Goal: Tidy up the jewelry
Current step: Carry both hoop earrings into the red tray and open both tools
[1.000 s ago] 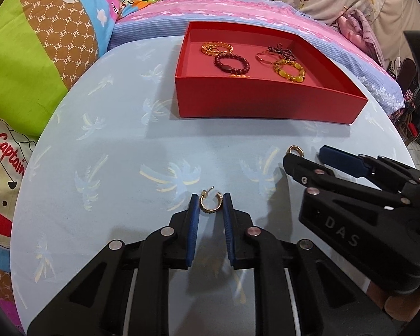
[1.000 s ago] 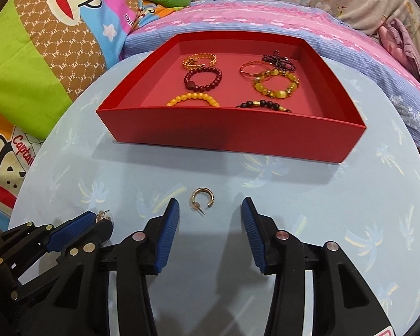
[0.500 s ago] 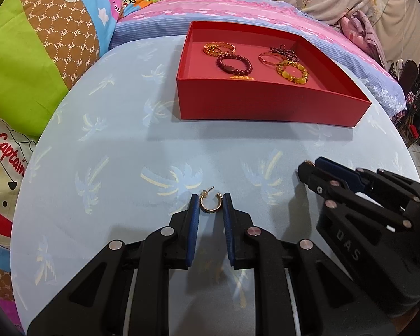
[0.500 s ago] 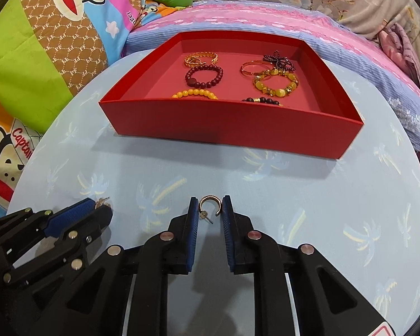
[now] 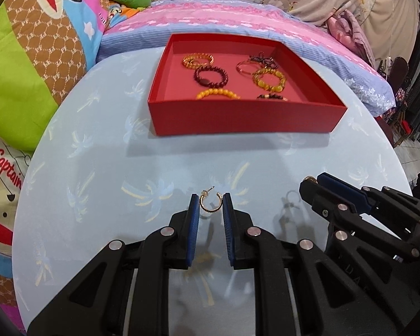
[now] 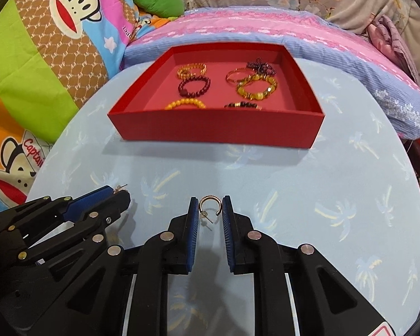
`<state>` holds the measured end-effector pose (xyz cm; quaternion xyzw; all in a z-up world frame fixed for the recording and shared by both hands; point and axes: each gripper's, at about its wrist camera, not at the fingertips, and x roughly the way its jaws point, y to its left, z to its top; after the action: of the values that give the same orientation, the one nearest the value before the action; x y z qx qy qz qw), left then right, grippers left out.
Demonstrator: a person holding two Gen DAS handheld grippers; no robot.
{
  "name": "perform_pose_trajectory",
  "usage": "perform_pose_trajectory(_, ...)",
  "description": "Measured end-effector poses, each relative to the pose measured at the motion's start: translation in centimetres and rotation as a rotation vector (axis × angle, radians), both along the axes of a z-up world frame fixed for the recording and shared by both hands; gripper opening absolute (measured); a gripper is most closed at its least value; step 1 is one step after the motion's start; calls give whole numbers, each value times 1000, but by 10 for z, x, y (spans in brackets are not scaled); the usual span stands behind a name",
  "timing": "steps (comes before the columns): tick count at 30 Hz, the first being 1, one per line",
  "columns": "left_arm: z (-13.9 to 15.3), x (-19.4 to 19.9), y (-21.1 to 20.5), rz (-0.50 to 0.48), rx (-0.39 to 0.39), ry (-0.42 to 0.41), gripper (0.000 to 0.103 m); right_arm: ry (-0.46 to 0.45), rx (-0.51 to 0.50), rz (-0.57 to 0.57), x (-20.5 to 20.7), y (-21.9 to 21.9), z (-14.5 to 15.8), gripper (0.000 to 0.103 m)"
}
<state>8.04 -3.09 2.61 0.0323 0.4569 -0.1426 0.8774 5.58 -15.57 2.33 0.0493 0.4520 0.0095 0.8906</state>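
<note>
My left gripper (image 5: 210, 203) is shut on a small gold hoop earring (image 5: 209, 210), held just above the pale blue tablecloth (image 5: 98, 184). My right gripper (image 6: 210, 205) is shut on a matching gold hoop earring (image 6: 208, 196), its post pointing down between the pads. Each gripper also shows in the other's view: the right one (image 5: 310, 182) at the right, the left one (image 6: 120, 191) at the left. Beyond both stands an open red tray (image 6: 215, 127) with several bead bracelets, among them a dark red one (image 6: 194, 85) and a yellow one (image 6: 185, 103).
The round table's edge curves close at the left and right (image 6: 417, 196). Behind the tray lies a pink and blue striped pillow (image 6: 266, 28), with cartoon-print bedding (image 6: 42, 56) to the left. Bare cloth lies between the grippers and the tray.
The right gripper closed on the earring that lay on the cloth and lifted it. The left gripper kept its grip on its earring; more of the tray floor shows now.
</note>
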Motion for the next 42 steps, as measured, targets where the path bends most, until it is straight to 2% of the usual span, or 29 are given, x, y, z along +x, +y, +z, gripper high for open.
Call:
perform_pose_trajectory(9,40,29,-17,-18,-31,-71,16,-90,3,-27,22,-16,40,16)
perform_pose_trajectory(15,70,61,-31,-35,-30,-142,16,-151,12,-48,53,-30,66,16)
perform_pose_trajectory(21,84,94,-42,-35,-29,-179,16,-190,11,-74,88,-43,81,16)
perform_pose_trajectory(26,81,121,-48,-30,-17,-178,17,-182,18,-94,116,-53,76,16)
perform_pose_trajectory(33,54,156,-56,-26,11,-131,17,-134,11,-109,148,-58,52,16)
perform_pose_trajectory(42,22,181,-59,-10,31,-68,17,-71,1,-115,173,-61,21,16)
